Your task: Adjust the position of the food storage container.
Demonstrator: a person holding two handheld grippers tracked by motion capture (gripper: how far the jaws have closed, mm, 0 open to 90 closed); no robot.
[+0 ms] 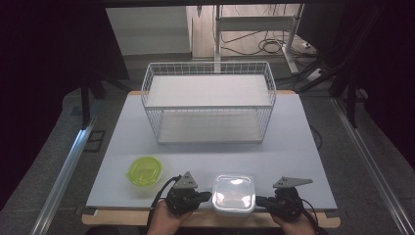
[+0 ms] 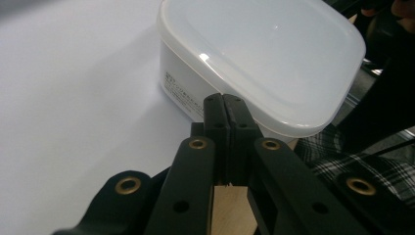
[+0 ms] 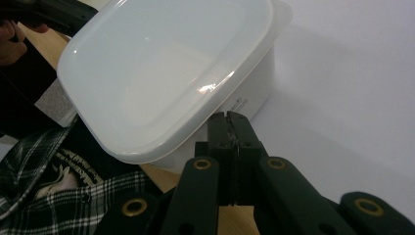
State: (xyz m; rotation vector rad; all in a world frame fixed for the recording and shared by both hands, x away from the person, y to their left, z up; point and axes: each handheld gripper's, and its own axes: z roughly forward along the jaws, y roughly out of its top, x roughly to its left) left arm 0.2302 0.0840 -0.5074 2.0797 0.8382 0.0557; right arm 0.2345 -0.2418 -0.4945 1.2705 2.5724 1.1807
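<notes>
A white lidded container (image 1: 234,194) is being flanked at the near edge of the white table (image 1: 293,147), between two grippers. The left gripper (image 1: 207,196) is being held just beside its left wall, jaws clenched with nothing between them. The right gripper (image 1: 259,200) is being held just beside its right wall, jaws likewise clenched empty. A green lidded bowl (image 1: 144,171) and a white wire basket (image 1: 208,102) are resting farther away.
</notes>
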